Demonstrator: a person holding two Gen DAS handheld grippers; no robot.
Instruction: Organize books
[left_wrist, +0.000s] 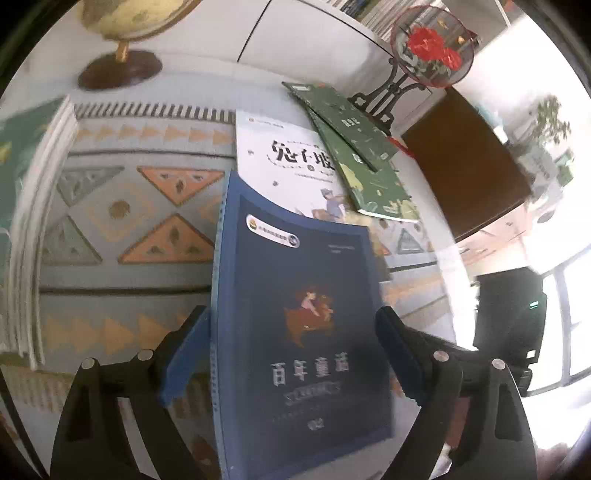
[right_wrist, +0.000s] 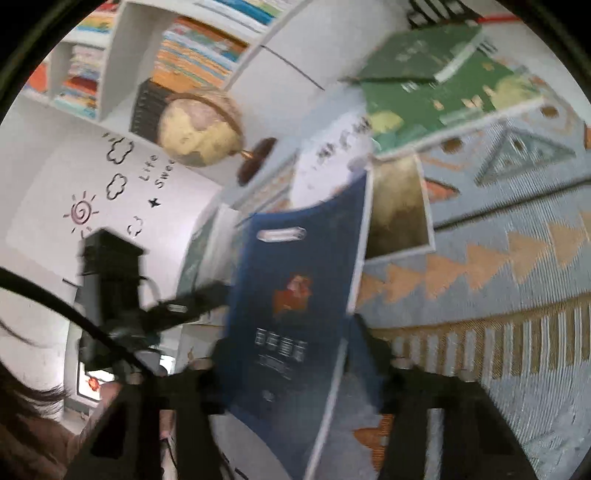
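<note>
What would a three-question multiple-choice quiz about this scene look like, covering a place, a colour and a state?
1. Where does the yellowish globe on a dark wooden base stand?
A. Far edge of the patterned tablecloth
B. On the floor
C. On a chair

2. What colour is the cover of the book with a small animal picture?
A. Red
B. Dark blue
C. Yellow

3. That book is:
A. Lying flat, untouched
B. Open
C. Held, closed, between the fingers of the left hand-held gripper

Answers: A, its base sits beyond the cloth's fringe; B, the cover shows navy; C, blue pads flank both its faces.
</note>
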